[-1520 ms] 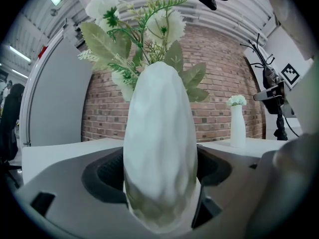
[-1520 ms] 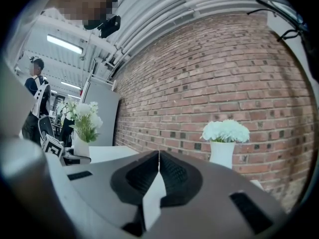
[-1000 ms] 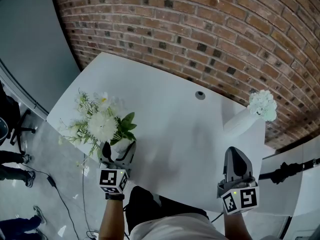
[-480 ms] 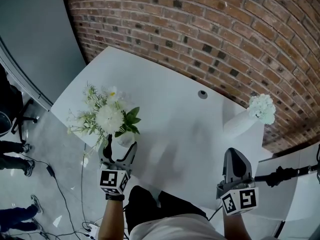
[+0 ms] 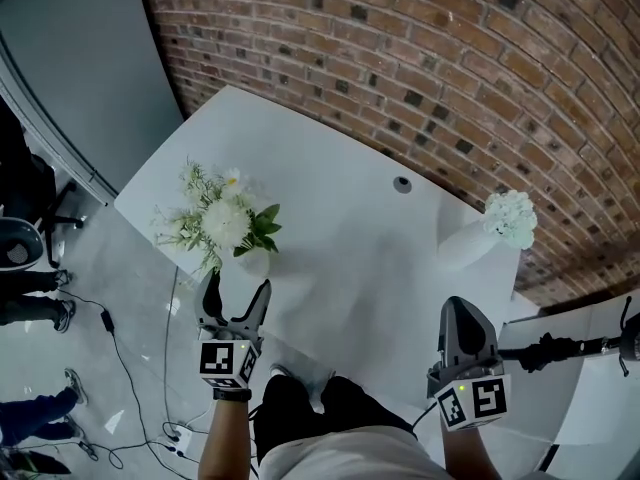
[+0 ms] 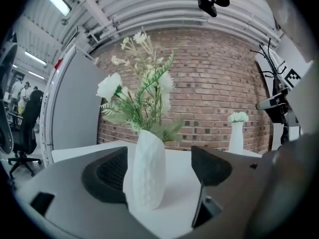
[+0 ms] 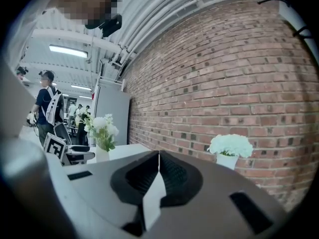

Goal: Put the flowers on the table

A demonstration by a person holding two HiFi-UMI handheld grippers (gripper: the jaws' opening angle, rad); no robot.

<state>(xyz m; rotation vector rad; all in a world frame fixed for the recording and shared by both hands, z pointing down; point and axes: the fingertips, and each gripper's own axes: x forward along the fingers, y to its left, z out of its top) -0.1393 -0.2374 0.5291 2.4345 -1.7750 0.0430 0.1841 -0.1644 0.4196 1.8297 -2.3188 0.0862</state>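
Observation:
A white ribbed vase (image 5: pixel 256 261) (image 6: pixel 147 176) of white flowers and green leaves (image 5: pixel 224 223) stands upright on the white table (image 5: pixel 340 238), near its front left edge. My left gripper (image 5: pixel 236 286) (image 6: pixel 167 167) is open just behind the vase, one jaw to each side, and I see no contact. The right gripper (image 5: pixel 462 320) (image 7: pixel 158 169) is shut and empty, held off the table's front right edge. The same flowers (image 7: pixel 102 131) show small and far to the left in the right gripper view.
A second white vase of white flowers (image 5: pixel 508 218) (image 7: pixel 230 147) (image 6: pixel 236 133) stands at the table's far right by the brick wall (image 5: pixel 450 58). A cable hole (image 5: pixel 402 183) lies mid-table. A black stand (image 5: pixel 560 348) is at the right; cables (image 5: pixel 140 368) run along the floor at the left.
My left gripper had its jaws round the vase; it has since drawn back towards me and the vase stands free on the table. The right gripper stayed shut.

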